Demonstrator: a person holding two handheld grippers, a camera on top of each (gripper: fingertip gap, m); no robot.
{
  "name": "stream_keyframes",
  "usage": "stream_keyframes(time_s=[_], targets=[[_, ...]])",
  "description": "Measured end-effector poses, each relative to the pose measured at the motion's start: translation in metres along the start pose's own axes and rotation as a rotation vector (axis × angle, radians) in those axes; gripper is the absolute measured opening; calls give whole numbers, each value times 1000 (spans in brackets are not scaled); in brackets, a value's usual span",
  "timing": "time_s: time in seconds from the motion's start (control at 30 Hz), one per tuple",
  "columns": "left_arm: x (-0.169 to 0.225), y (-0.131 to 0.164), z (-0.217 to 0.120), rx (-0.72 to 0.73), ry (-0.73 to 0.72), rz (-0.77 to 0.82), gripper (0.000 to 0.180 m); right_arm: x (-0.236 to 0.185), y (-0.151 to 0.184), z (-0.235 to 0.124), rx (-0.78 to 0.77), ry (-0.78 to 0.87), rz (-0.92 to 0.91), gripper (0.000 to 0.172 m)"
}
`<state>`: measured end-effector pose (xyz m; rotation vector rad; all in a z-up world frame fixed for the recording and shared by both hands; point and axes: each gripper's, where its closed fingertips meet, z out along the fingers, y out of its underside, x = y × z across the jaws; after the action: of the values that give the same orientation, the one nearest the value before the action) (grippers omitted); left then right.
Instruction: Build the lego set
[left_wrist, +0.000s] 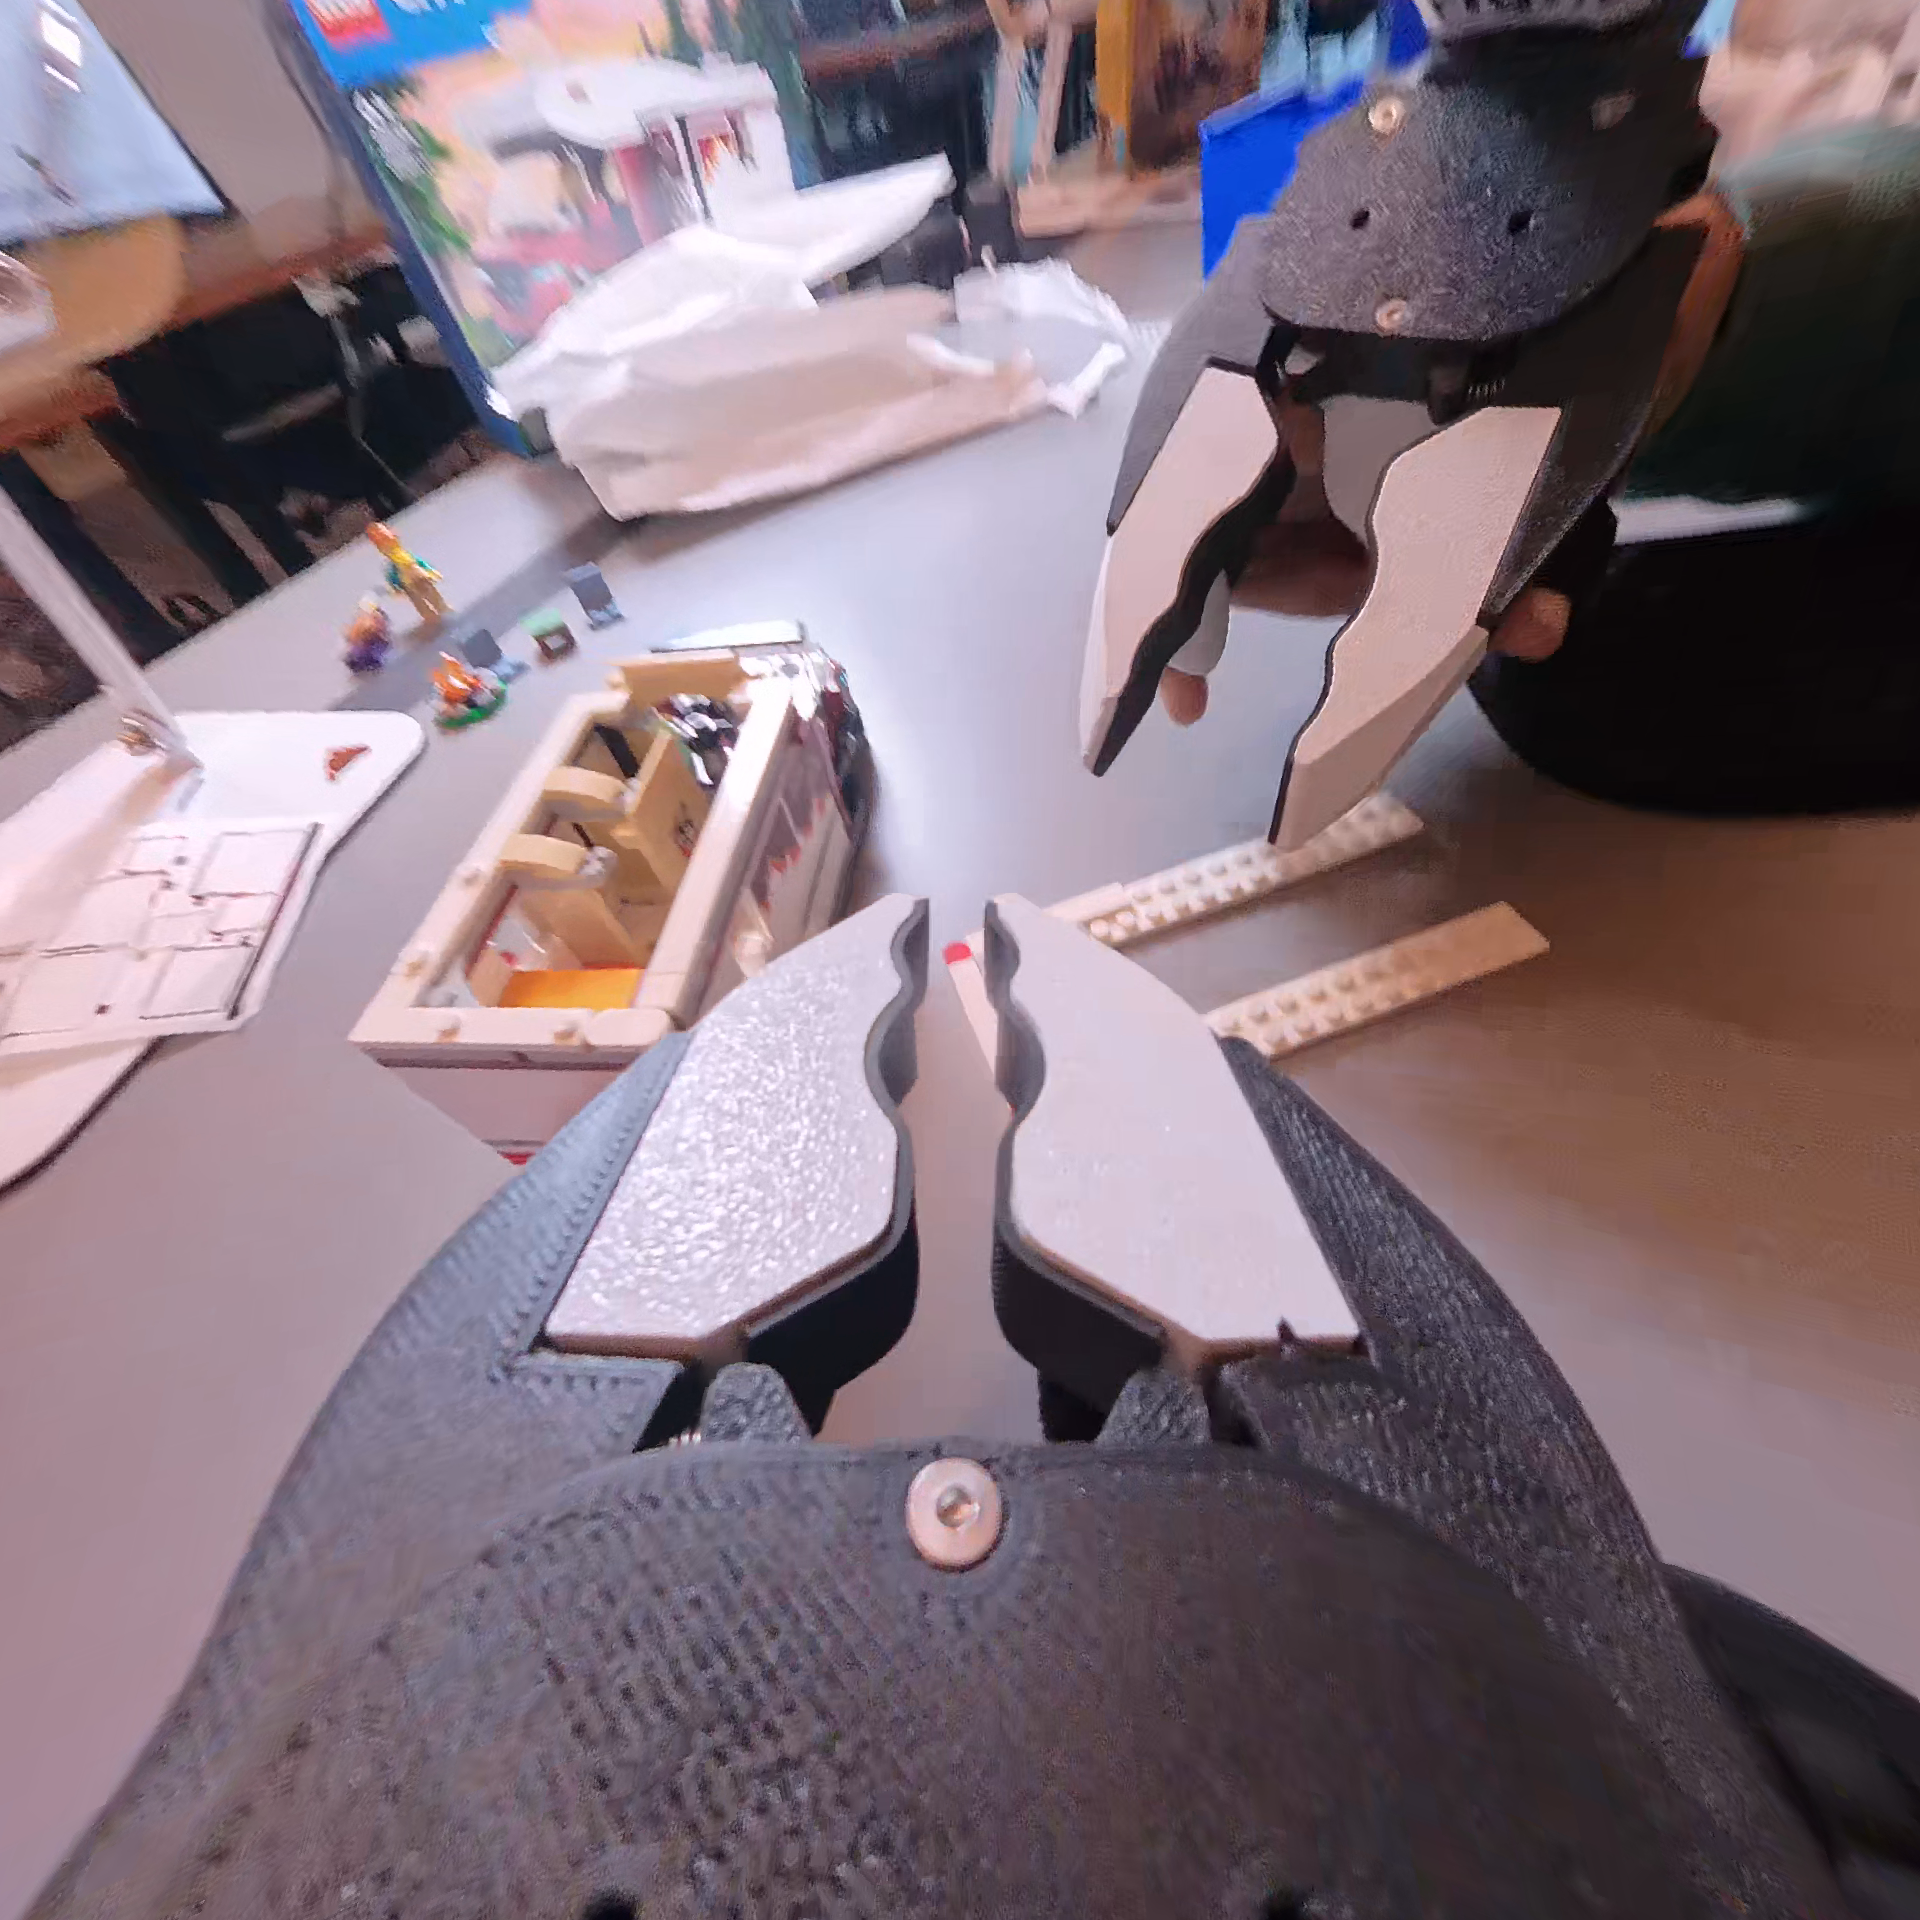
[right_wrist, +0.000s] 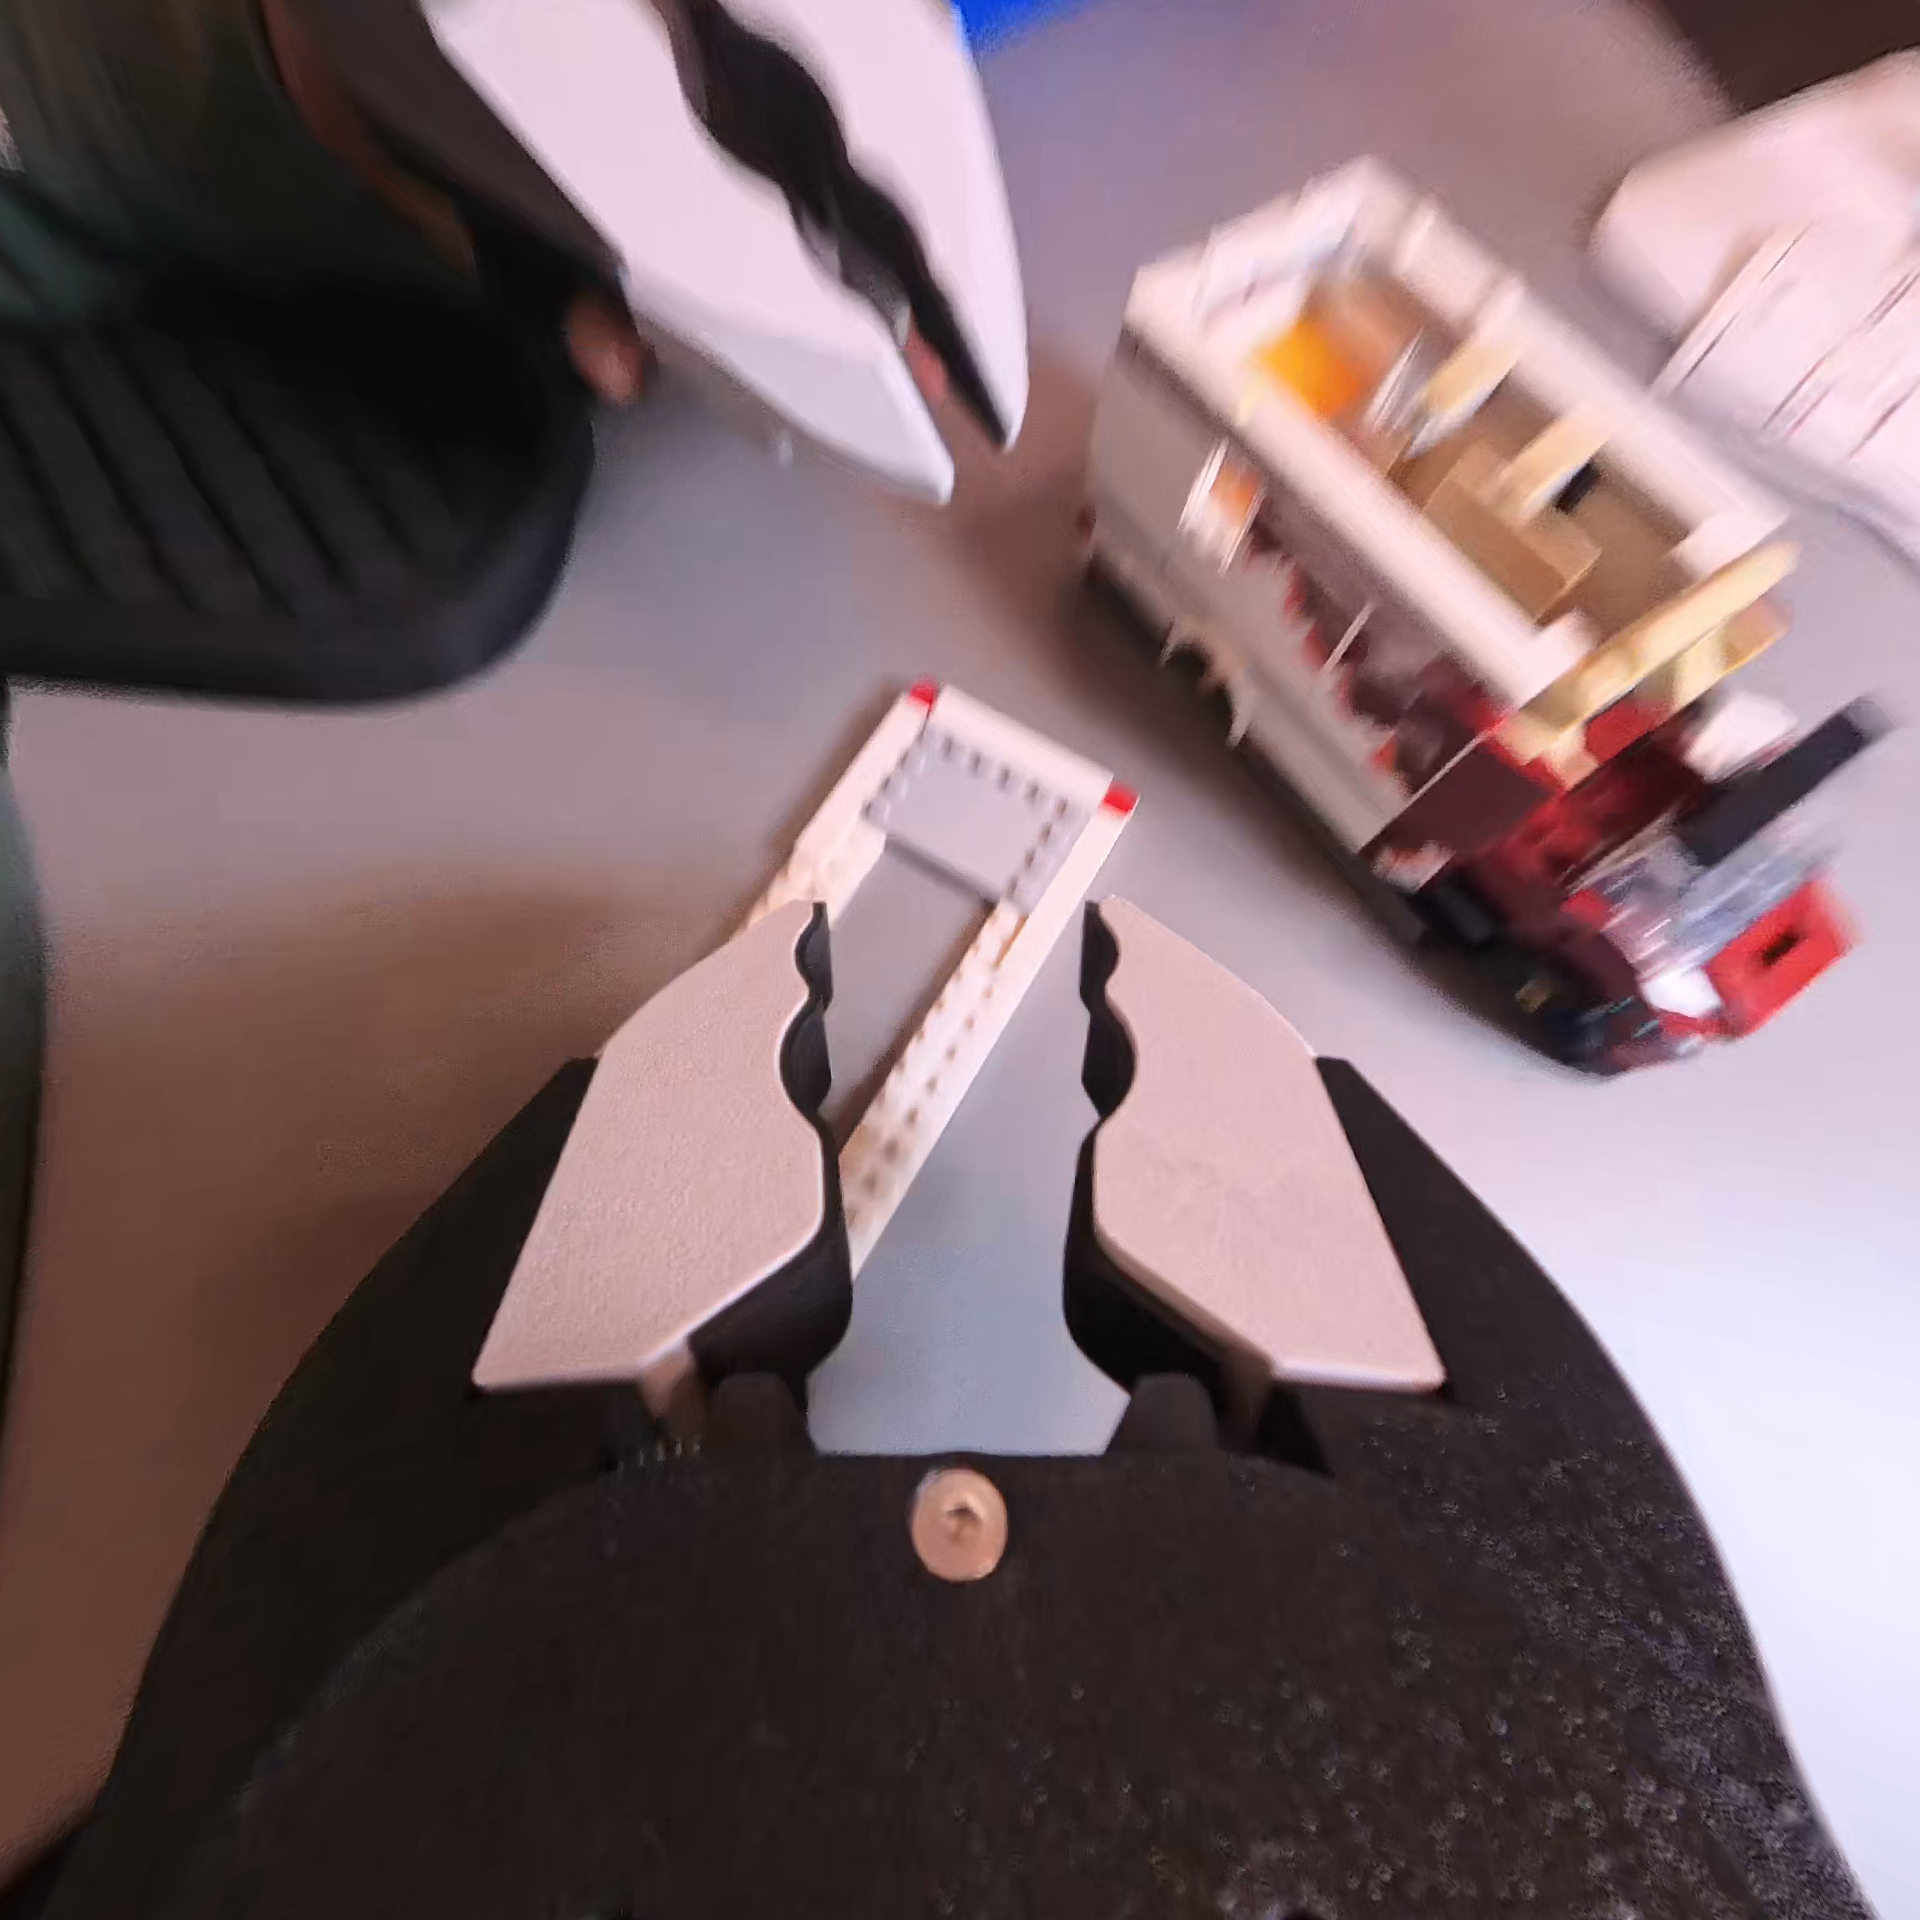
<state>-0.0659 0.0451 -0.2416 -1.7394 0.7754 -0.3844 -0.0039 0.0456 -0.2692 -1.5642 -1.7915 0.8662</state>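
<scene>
Left gripper (left_wrist: 956, 920) low and level, fingers (left_wrist: 831, 1039) nearly together with a narrow slit between, gripping nothing. Right gripper (left_wrist: 1195, 800) tilted down from above, fingers (left_wrist: 1392, 623) spread wide, bare, hand (left_wrist: 1299, 571) behind.

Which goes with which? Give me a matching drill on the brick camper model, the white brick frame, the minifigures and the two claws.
Things:
1. Roofless white and red brick camper model
2. Flat white studded brick frame with red corners
3. Small colourful minifigures
4. Right claw

States or places:
A. Jaws wide apart above the frame
B. Standing beyond the camper
C. Tan interior exposed
D. Lying flat on the grey table

Pairs: 1-C, 2-D, 3-B, 4-A
</scene>
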Motion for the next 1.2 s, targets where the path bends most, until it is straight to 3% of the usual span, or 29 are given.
stream_keyframes(time_s=[0.03, 0.17, 0.3, 0.43, 0.77, 0.83, 1.0, 1.1, 1.2], targets=[[-5, -5, -3, 37, -25, -10, 7, 6, -16, -5, 104, 28, -8, 47], [-28, -20, -16, 158, -151, -47, 0, 35, -62, -33, 441, 178, -9, 47], [-53, -29, -34, 251, -307, -64, 0, 62, -70, -53, 611, 336, 18, 42], [-73, -36, -53, 326, -428, -82, 0, 75, -62, -73, 680, 445, 33, 0], [-89, -30, -59, 341, -520, -76, 0, 114, -49, -85, 696, 585, 154, 0], [-92, -30, -61, 347, -529, -85, 0, 130, -59, -83, 694, 594, 158, 11], [-93, -27, -60, 346, -519, -108, 0, 210, -107, -74, 685, 673, 150, 28], [-91, -29, -61, 342, -526, -83, 0, 276, -127, -60, 646, 731, 241, 44], [-90, -30, -63, 333, -539, -49, 0, 324, -132, -45, 623, 766, 361, 44]])
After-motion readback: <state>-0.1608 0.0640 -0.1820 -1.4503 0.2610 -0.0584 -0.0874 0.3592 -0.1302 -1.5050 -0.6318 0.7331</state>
